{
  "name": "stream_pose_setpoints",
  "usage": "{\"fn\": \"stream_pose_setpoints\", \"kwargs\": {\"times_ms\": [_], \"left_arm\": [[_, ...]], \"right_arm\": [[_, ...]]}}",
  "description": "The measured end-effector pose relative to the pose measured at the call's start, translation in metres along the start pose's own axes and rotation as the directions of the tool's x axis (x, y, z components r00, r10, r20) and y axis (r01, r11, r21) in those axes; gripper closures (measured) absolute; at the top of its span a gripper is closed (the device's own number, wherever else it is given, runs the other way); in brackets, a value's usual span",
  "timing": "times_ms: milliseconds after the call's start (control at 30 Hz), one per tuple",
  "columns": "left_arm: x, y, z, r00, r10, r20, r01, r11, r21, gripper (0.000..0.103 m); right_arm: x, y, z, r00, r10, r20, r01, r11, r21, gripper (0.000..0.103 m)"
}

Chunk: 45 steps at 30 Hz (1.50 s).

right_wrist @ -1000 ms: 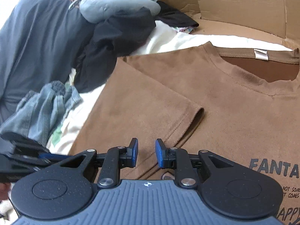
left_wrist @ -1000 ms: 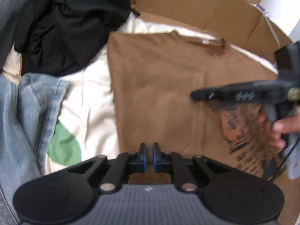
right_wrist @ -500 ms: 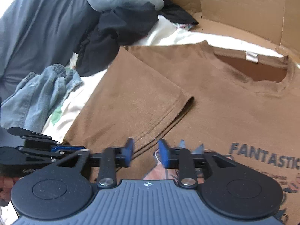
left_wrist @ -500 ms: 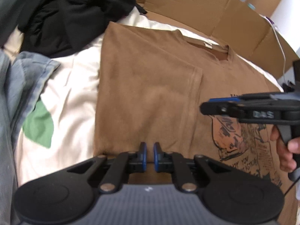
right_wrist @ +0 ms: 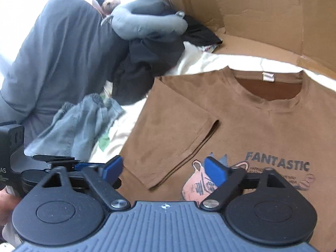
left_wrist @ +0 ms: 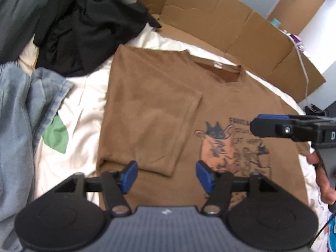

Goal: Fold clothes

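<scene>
Left wrist view: the left claw hangs with its blue pads spread wide and nothing between them, above the lower part of the brown T-shirt. Just ahead of the pads lies the shirt's folded-over side panel with the sleeve hem running up its right edge. To the right of the claw sits the printed graphic, and beyond that the other claw reaches in from the right edge, a hand below it. Left of the claw lies a cream sheet with a green patch, then blue denim; further ahead to the left is a heap of black clothing. Flat cardboard stands past the collar.

Right wrist view: the right claw is likewise spread apart and empty, hovering over the T-shirt near the folded panel's lower corner. Its right pad covers part of the graphic, with the word FANTASTIC just right of it. Ahead and to the right is the neckline with a white label. Left of the claw the left claw's tip shows low, with denim, black clothes and a grey pillow beyond
</scene>
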<state>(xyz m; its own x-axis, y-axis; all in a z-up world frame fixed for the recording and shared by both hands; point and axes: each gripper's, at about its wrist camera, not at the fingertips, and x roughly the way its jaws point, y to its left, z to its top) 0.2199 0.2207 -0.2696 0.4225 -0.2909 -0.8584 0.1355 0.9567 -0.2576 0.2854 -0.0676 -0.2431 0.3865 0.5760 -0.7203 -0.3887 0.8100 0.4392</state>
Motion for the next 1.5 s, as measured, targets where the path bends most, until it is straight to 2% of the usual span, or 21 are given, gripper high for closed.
{"fn": "stream_pose_setpoints", "kwargs": {"times_ms": [33, 67, 233, 367, 533, 733, 967, 1067, 1167, 1267, 1367, 1500], "left_arm": [[-0.008, -0.003, 0.002, 1.000, 0.002, 0.005, -0.002, 1.000, -0.001, 0.008], [-0.015, -0.006, 0.004, 1.000, 0.005, 0.011, -0.005, 1.000, -0.003, 0.001], [-0.047, -0.017, 0.010, 0.997, 0.026, -0.071, -0.028, 0.999, -0.020, 0.001], [-0.080, -0.028, 0.012, 0.994, 0.008, -0.110, -0.012, 0.999, -0.034, 0.000], [-0.128, -0.045, 0.021, 0.993, 0.035, -0.109, -0.040, 0.998, -0.045, 0.000], [-0.184, -0.069, 0.028, 0.994, 0.025, -0.110, -0.029, 0.999, -0.033, 0.000], [-0.251, -0.094, 0.041, 0.994, 0.046, -0.100, -0.046, 0.999, 0.002, 0.000], [-0.275, -0.101, 0.045, 0.996, 0.034, -0.082, -0.032, 0.999, 0.015, 0.000], [-0.293, -0.103, 0.045, 0.995, 0.009, -0.100, -0.008, 1.000, 0.011, 0.000], [-0.307, -0.103, 0.041, 0.994, 0.002, -0.110, 0.001, 1.000, 0.027, 0.000], [-0.321, -0.103, 0.038, 0.996, 0.004, -0.088, 0.000, 0.999, 0.046, 0.000], [-0.335, -0.094, 0.040, 1.000, 0.008, -0.010, -0.008, 0.999, -0.040, 0.000]], "right_arm": [[-0.006, 0.005, 0.001, 1.000, 0.001, -0.007, -0.001, 1.000, -0.007, 0.006], [-0.013, 0.009, 0.003, 1.000, 0.001, -0.015, -0.001, 1.000, -0.013, 0.002], [-0.061, 0.020, 0.013, 0.996, 0.003, -0.094, -0.006, 1.000, -0.029, 0.001], [-0.112, 0.018, 0.019, 0.997, -0.025, -0.071, 0.027, 0.999, 0.031, 0.000], [-0.175, 0.033, 0.032, 0.992, -0.107, -0.067, 0.109, 0.993, 0.035, 0.000], [-0.241, 0.059, 0.041, 0.978, -0.181, -0.102, 0.186, 0.982, 0.038, 0.000], [-0.301, 0.067, 0.029, 0.959, -0.258, -0.120, 0.274, 0.951, 0.144, 0.000], [-0.323, 0.077, 0.018, 0.951, -0.277, -0.138, 0.298, 0.941, 0.159, 0.000], [-0.346, 0.090, 0.007, 0.942, -0.301, -0.149, 0.323, 0.933, 0.159, 0.000], [-0.371, 0.099, -0.004, 0.943, -0.309, -0.123, 0.328, 0.925, 0.193, 0.000], [-0.399, 0.105, -0.018, 0.942, -0.328, -0.076, 0.337, 0.916, 0.218, 0.000], [-0.435, 0.111, -0.034, 0.928, -0.373, 0.003, 0.361, 0.901, 0.240, 0.000]]}}
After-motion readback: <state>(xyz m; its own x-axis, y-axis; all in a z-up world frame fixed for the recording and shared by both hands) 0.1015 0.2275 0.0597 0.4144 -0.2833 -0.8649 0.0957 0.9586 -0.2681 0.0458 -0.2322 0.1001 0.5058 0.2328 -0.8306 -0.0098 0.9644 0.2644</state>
